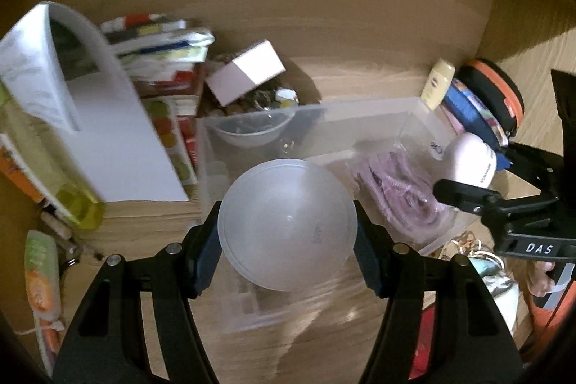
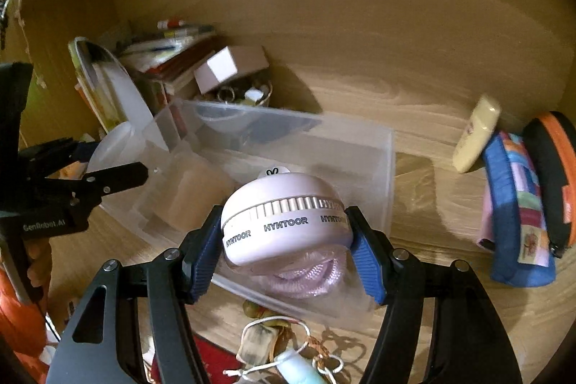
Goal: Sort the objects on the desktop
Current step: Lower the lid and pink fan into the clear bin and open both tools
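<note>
My left gripper point(image 1: 288, 229) is closed on a frosted bowl point(image 1: 288, 225), pads on its opposite rims, hovering over the near left part of the clear bin point(image 1: 424, 117). My right gripper point(image 2: 286, 233) clamps the white HYNTOOR device point(image 2: 284, 225) above the bin's right end, where a pink cord point(image 2: 306, 272) lies directly beneath. Each load hangs over its own end of the bin, so I judge either drop is straight down.

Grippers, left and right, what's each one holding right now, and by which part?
Left gripper clamps a translucent plastic bowl across its rim. Right gripper clamps the white Hyntoor device by opposite sides of its round body.
</note>
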`<state>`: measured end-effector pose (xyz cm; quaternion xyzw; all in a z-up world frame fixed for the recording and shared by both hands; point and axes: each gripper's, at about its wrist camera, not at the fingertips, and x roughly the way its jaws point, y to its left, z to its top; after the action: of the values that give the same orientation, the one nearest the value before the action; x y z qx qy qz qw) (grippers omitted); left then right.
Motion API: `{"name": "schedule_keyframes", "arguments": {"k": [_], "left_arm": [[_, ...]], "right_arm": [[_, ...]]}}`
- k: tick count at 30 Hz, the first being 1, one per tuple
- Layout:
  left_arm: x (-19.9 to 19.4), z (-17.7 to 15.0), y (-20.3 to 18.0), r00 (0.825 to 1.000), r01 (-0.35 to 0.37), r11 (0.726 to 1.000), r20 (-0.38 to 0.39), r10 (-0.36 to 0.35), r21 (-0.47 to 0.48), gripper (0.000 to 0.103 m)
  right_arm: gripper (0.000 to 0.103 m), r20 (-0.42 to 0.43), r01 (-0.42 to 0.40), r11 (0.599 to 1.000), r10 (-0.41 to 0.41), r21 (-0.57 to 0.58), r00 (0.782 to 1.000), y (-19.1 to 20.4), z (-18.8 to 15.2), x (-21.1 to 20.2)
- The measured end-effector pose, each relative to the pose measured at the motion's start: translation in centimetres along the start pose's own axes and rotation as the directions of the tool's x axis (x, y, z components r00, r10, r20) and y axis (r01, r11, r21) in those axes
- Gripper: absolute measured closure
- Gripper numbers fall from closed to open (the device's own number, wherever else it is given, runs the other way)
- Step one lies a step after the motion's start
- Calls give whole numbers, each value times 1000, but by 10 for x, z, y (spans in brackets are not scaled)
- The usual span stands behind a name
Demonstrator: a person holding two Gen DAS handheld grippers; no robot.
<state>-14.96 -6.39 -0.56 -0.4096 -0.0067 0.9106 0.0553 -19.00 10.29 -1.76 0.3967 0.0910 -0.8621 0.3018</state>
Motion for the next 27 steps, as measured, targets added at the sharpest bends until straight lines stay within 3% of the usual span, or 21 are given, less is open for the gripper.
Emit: {"name": "schedule_keyframes", "arguments": {"k": [4,13,20,23,27], "left_arm": [[17,0,-4,999,4,1000,-32,-4,14,38],[21,0,-8,999,35,999,-25,-34,28,38],[21,-2,-9,997,60,997,-45,-58,50,35],[21,-3,-13,998,43,997,-39,-40,66,31],[18,-4,-15,1000,8,996,-24,-6,90,25]], "right_arm": [[41,-36,6,1000,-7,-29,999,4,1,14],[41,-92,-13,998,7,-59,996,10,3,39],[41,-84,-3,997,-3,-73,996,12,3,39],[41,-82,-2,997,-4,-76,997,13,3,39],[33,-77,36,995,-43,-91,996,14,4,34]]}}
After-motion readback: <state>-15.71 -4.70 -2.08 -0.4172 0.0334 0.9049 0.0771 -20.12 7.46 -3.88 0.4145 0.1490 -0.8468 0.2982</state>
